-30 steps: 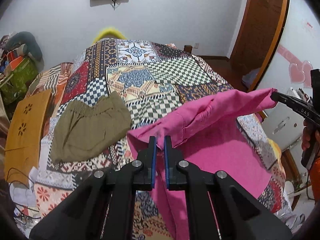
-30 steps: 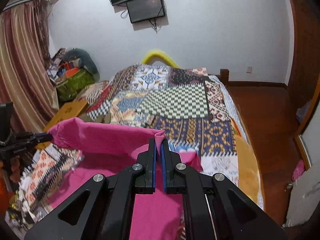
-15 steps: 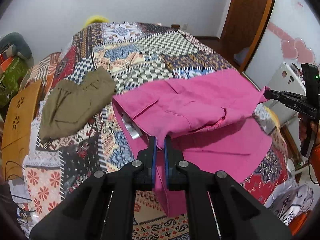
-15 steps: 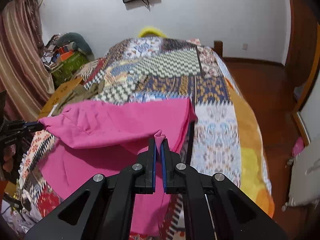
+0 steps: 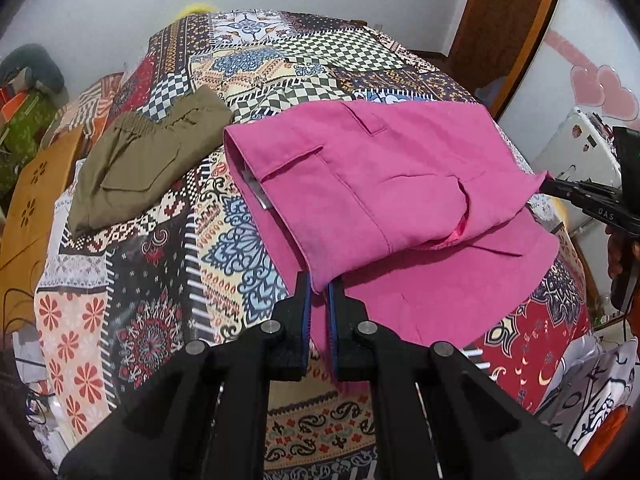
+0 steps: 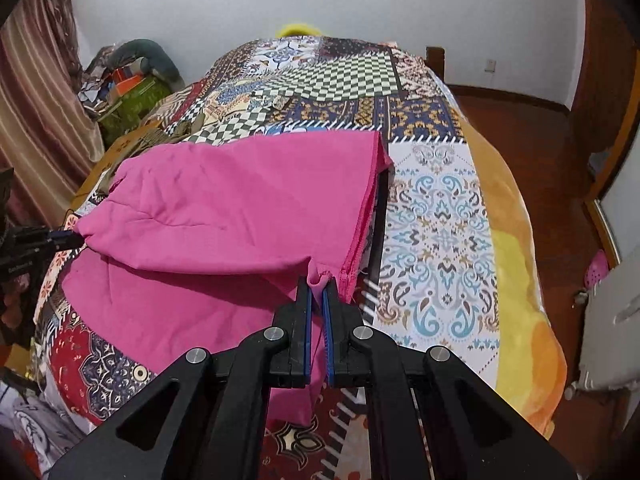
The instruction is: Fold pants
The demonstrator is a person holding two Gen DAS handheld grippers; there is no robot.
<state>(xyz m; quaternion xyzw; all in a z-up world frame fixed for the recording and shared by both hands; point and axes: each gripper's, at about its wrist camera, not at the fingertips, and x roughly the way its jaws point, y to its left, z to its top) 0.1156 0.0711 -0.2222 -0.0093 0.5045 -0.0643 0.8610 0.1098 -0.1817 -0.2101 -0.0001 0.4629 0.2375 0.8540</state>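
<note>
Pink pants (image 5: pixel 384 184) lie across the near end of a patchwork bed, their upper layer folded forward over the lower one. My left gripper (image 5: pixel 319 284) is shut on the near left corner of that upper layer. In the right wrist view my right gripper (image 6: pixel 317 278) is shut on a bunched pink corner of the same pants (image 6: pixel 240 208). The right gripper (image 5: pixel 560 190) also shows at the right edge of the left wrist view, pinching the pants' far corner. The left gripper (image 6: pixel 66 240) is visible at the left edge of the right wrist view, on the opposite corner.
Folded olive-green pants (image 5: pixel 140 168) lie on the patchwork quilt (image 5: pixel 168 264) left of the pink ones. An orange carved board (image 5: pixel 28 200) leans beside the bed. Clutter is piled by the curtain (image 6: pixel 36 92). A white appliance (image 5: pixel 576 148) and wooden door (image 5: pixel 508 20) stand right.
Both grippers have come down and toward me with the pink pants, which were held up in the air and now lie nearly flat, folded over on the bed.
</note>
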